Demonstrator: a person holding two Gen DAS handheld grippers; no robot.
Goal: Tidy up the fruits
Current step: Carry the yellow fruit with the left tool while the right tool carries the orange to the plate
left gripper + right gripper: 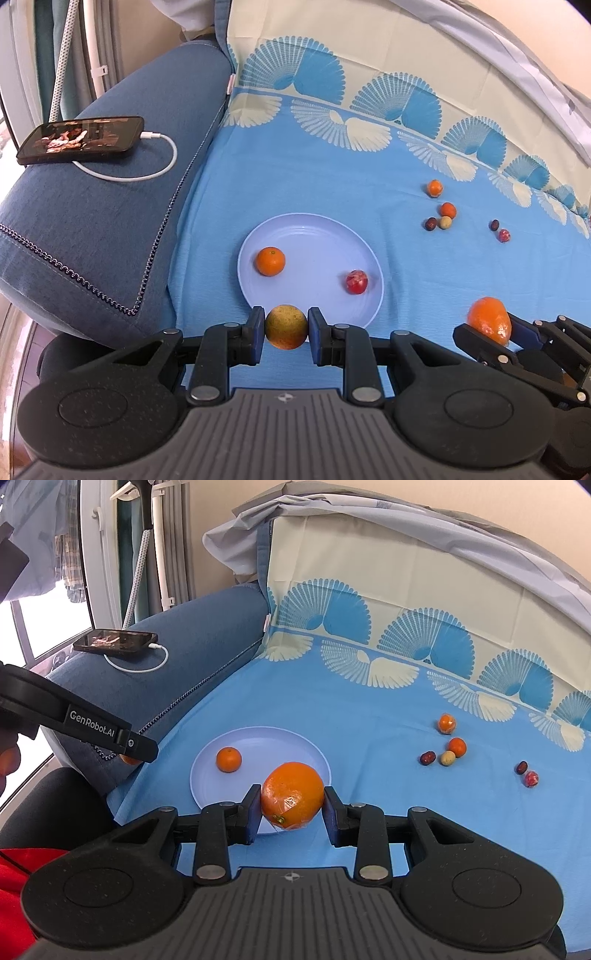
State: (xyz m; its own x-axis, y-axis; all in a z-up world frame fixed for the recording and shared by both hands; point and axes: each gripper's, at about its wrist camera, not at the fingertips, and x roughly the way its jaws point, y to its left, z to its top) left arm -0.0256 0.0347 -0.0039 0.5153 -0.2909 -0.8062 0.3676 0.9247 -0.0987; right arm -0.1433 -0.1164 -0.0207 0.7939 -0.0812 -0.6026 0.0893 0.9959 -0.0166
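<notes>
A pale blue plate lies on the blue cloth and holds a small orange and a red fruit. My left gripper is shut on a yellow-brown round fruit at the plate's near rim. My right gripper is shut on a large wrapped orange over the plate's near right edge; it also shows at the right of the left wrist view. The small orange shows on the plate.
Loose fruits lie on the cloth to the right: two small oranges, a yellowish ball, dark fruits and a red one. A phone with a white cable rests on the blue sofa arm.
</notes>
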